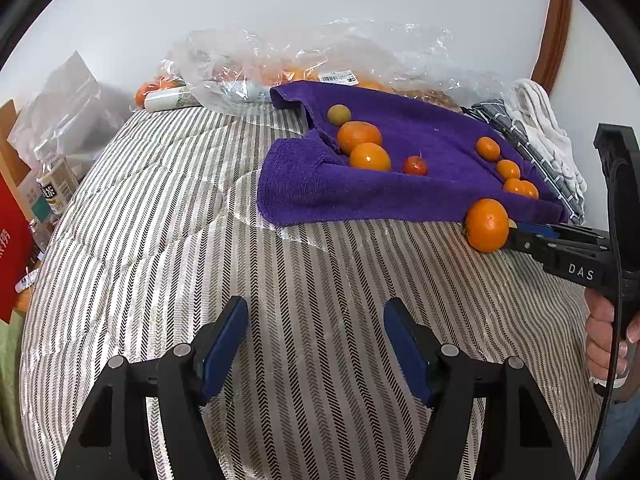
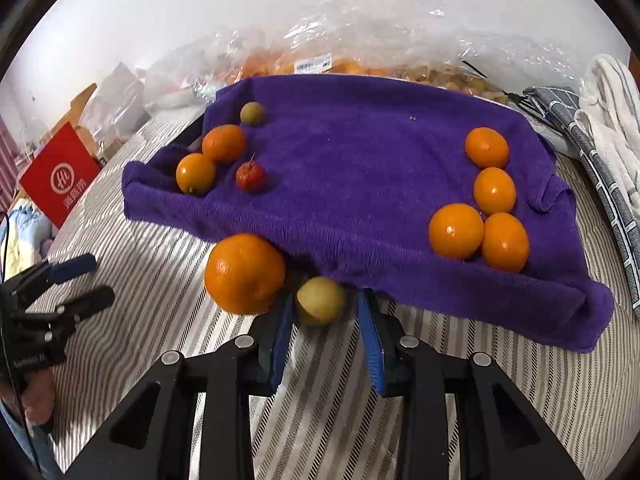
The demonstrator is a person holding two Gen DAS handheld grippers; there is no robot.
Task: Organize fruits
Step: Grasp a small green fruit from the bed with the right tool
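Right wrist view: the right hand-held gripper has its blue pads around a small, round yellow-green fruit; the left pad touches it, while a sliver of gap shows at the right pad, so a firm grasp cannot be confirmed. The fruit sits on a striped grey-and-white bed cover, right at the front edge of a purple terry towel. A large, glossy orange rests just beside it, touching the gripper's left finger. On the towel, four smaller oranges cluster at the right; two oranges, a tiny red apple-like fruit and another yellow-green fruit lie at the left. In the left wrist view, the left hand-held gripper hangs released over bare bed cover, nothing between its fingers.
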